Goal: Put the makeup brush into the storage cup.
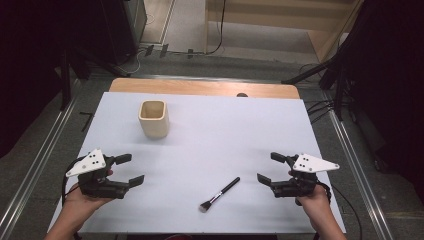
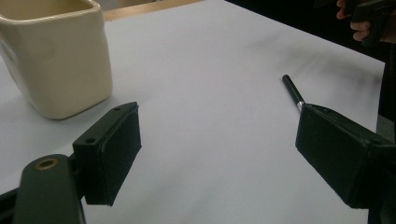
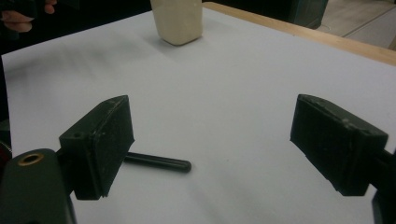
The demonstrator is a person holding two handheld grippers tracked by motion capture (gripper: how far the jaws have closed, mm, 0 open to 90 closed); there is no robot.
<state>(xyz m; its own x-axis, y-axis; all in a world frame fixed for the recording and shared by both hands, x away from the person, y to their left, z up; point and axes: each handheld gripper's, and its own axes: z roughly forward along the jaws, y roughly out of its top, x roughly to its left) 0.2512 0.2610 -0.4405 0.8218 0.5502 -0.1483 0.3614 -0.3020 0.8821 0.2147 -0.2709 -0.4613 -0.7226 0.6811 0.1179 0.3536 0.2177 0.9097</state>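
Your white-covered wooden table (image 1: 210,135) stands on a grey floor (image 1: 45,140) in a dark room, with a cream square ceramic cup (image 1: 153,119) at its far left. The slim black-handled makeup brush (image 1: 220,194) lies flat near your edge, between your grippers and nearer the right one, its long axis diagonal: bristles toward you, handle tip pointing away to the right. Your left gripper (image 1: 131,170) and right gripper (image 1: 270,167) both hover with jaws wide apart, holding nothing.

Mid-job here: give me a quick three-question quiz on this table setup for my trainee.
1. True or false: the brush stands inside the cup.
2. Which gripper is nearer the brush: A) the left gripper or B) the right gripper?
3. Fill in: both grippers' fingers stand ____, with nothing between them.

Key: 1. False; it lies flat on the white table cover, apart from the cup. 2. B. 3. open.
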